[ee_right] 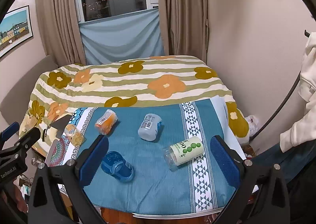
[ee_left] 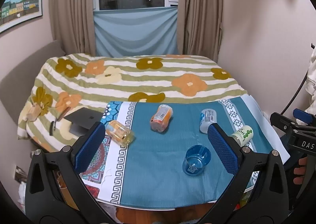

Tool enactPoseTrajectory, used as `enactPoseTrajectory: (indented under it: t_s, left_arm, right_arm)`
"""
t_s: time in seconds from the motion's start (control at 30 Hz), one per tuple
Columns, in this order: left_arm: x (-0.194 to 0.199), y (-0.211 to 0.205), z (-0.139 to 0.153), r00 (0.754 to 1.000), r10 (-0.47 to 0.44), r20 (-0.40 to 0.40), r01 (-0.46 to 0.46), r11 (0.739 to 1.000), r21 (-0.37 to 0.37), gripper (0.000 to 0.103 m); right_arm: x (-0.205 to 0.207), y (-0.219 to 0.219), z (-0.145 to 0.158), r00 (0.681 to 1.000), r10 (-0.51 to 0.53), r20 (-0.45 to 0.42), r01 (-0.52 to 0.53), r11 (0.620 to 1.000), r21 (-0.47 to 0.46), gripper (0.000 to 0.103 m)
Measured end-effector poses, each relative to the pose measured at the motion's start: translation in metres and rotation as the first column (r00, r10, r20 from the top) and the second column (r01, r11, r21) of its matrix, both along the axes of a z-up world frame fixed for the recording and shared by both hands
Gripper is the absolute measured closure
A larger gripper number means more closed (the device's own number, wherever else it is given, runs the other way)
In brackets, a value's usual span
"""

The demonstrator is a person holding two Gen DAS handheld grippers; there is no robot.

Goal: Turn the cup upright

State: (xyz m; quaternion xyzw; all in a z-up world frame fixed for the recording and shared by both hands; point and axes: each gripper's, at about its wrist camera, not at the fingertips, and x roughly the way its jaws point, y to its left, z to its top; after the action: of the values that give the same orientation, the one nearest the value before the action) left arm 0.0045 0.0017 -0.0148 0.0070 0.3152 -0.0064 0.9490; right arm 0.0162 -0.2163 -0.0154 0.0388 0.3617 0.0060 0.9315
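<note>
Several cups lie on their sides on the teal tablecloth (ee_left: 154, 156). A clear blue cup (ee_left: 196, 159) lies near the front; it also shows in the right wrist view (ee_right: 117, 165). A yellow cup (ee_left: 119, 132), an orange cup (ee_left: 161, 117), a pale blue-white cup (ee_left: 207, 120) and a white cup with green dots (ee_left: 242, 134) lie around it. My left gripper (ee_left: 157, 149) is open and empty above the front of the table. My right gripper (ee_right: 159, 161) is open and empty, with the green-dot cup (ee_right: 184, 152) ahead between its fingers.
A bed with a flowered striped blanket (ee_left: 138, 78) stands behind the table. A dark laptop (ee_left: 83, 119) lies on it at the left. Curtains and a window are at the back. The right gripper's body (ee_left: 296, 135) shows at the left view's right edge.
</note>
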Motion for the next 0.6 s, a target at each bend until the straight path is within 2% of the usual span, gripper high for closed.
enactPoseTrajectory:
  t_s: [0.6]
  left_arm:
    - [0.0068,-0.0017,-0.0013,1.000,-0.003,0.007,0.003,1.000,0.005,0.000]
  right_arm:
    - [0.0039,-0.0020,0.0006,1.000,-0.005,0.002,0.005,1.000,-0.001,0.001]
